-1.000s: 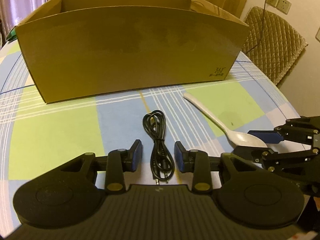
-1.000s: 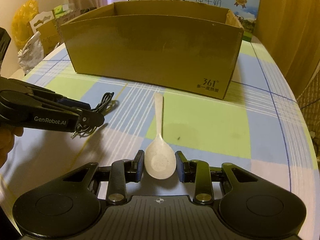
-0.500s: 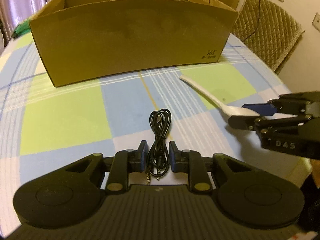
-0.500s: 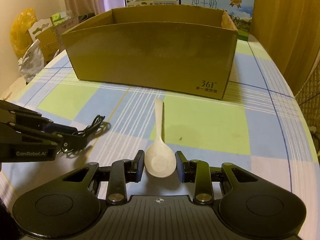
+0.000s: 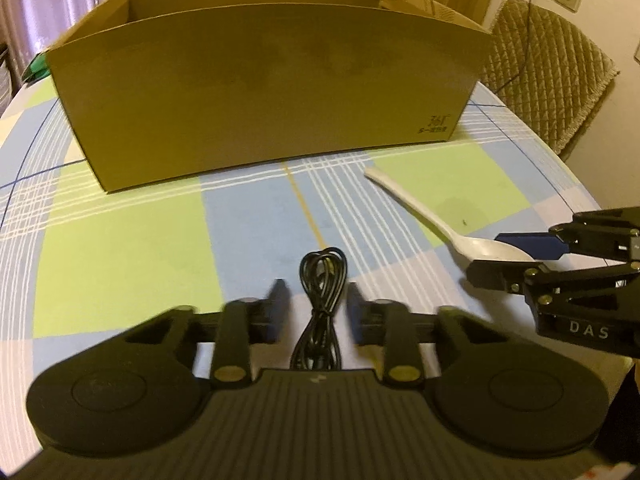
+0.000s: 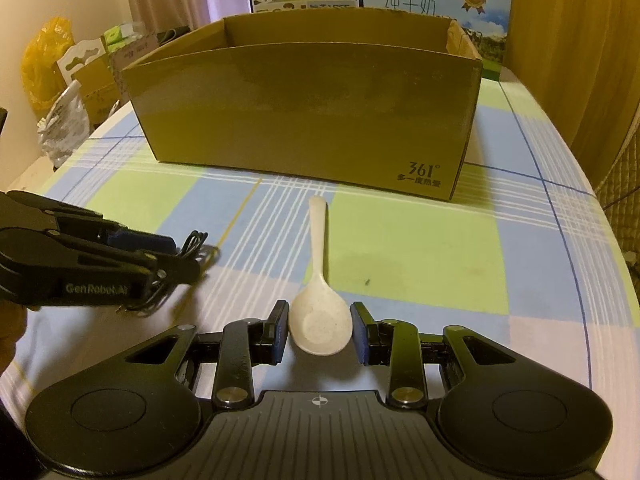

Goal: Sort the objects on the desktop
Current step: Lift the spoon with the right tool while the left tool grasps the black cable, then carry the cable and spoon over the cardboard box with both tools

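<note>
Fingers of our left gripper [image 5: 316,312] stand apart on either side of a bundled black audio cable [image 5: 320,288] lying on the checked tablecloth [image 5: 120,248]; they look blurred, and we see a gap between each pad and the cable. Behind stands a cardboard box [image 5: 260,92]. To the right, a white spoon [image 5: 440,224] lies with its handle towards the box.

From the right wrist, our right gripper [image 6: 320,330] is spread around the spoon's bowl [image 6: 320,326], pads just beside it but not touching. Milk cartons [image 6: 436,4] stand behind the box.
</note>
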Tool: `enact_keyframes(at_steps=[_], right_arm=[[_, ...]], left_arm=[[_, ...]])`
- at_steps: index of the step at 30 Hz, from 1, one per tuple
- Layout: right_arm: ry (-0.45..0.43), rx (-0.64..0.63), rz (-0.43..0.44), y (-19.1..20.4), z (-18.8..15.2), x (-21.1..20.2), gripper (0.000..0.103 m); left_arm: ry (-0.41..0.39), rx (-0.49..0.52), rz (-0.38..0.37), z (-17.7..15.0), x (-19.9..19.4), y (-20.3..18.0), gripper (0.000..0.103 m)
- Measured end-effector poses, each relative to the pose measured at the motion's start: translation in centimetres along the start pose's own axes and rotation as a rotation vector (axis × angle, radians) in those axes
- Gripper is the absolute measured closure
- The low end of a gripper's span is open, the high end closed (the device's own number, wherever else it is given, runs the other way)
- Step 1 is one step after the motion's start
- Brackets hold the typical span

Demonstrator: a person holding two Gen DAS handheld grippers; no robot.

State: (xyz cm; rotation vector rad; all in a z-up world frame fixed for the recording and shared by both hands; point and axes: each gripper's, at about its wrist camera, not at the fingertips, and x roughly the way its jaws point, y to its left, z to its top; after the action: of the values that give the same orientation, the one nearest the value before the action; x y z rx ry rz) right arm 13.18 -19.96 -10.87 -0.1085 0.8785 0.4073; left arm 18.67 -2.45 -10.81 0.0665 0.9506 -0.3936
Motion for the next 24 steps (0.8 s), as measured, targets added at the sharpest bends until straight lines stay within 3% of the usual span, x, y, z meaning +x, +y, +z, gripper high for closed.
enact_keyframes(at_steps=[2, 24], right_arm=[[-0.002, 0.000, 0.001, 0.0, 0.0, -0.1, 0.073], [-0.047, -0.017, 0.013, 0.9, 0.3, -1.2, 0.073]], left_arm=[[0.007, -0.016, -0.010, -0.1, -0.1, 0.3, 0.093], [-0.019, -0.017, -0.068, -0.1, -2.0, -0.3, 0.094]])
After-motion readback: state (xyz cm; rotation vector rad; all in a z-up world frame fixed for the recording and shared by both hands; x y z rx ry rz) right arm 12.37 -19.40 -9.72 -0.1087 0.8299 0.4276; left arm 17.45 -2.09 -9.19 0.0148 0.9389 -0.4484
